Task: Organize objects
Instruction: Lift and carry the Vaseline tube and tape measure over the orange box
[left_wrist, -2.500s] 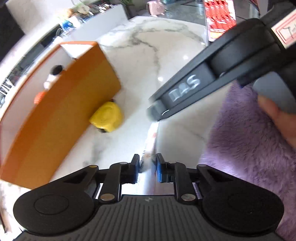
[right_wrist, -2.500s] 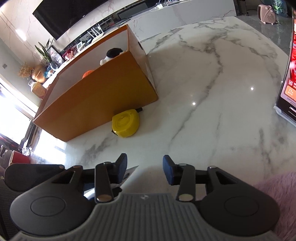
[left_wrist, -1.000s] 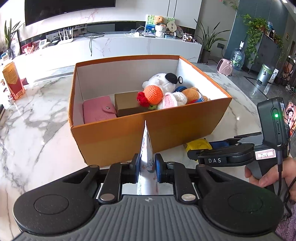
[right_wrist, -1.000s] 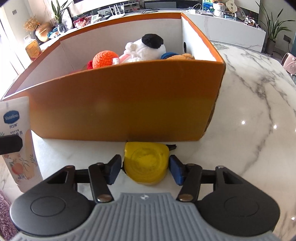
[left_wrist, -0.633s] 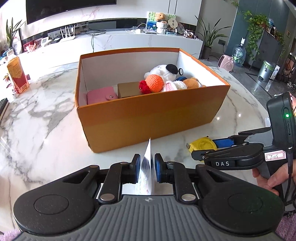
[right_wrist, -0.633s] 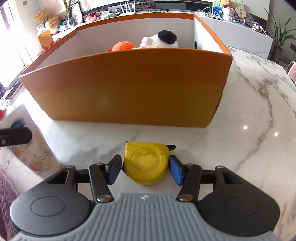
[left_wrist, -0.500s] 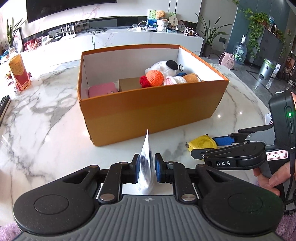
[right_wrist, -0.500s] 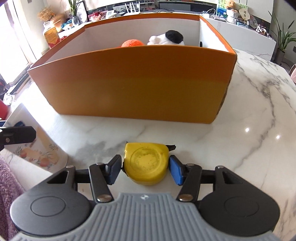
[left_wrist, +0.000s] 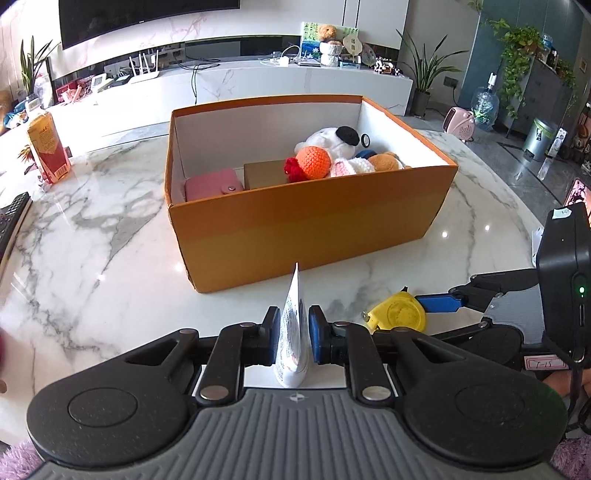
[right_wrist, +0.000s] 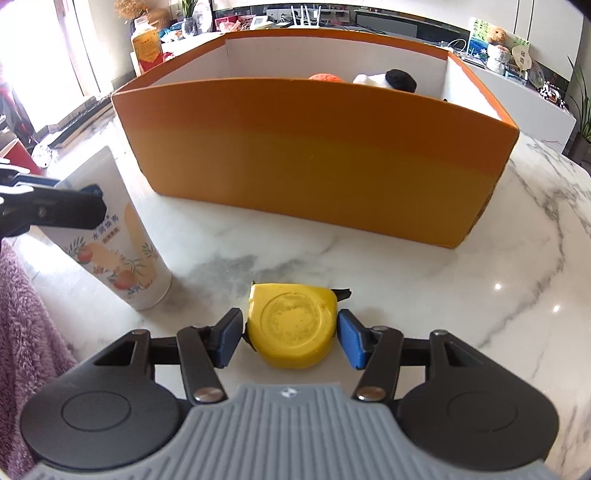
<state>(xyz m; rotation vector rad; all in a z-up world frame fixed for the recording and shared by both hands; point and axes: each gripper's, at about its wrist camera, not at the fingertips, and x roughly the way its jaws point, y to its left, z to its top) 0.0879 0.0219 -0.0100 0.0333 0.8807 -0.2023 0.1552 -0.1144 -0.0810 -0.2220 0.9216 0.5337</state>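
Note:
My left gripper is shut on a white lotion tube, seen edge-on with its flat end pointing at the orange cardboard box. In the right wrist view the tube hangs tilted at the left with a black finger across it. My right gripper is shut on a yellow tape measure, its blue pads pressing both sides, low over the marble in front of the box. The left wrist view shows the tape measure to the right.
The box holds plush toys, a pink wallet and a brown box. A red carton and a dark remote sit far left. Purple fluffy fabric borders the near table edge.
The right gripper, earlier open with the tape measure lying against the box, now grips it and has drawn it back from the box. The left gripper with the tube has backed off slightly.

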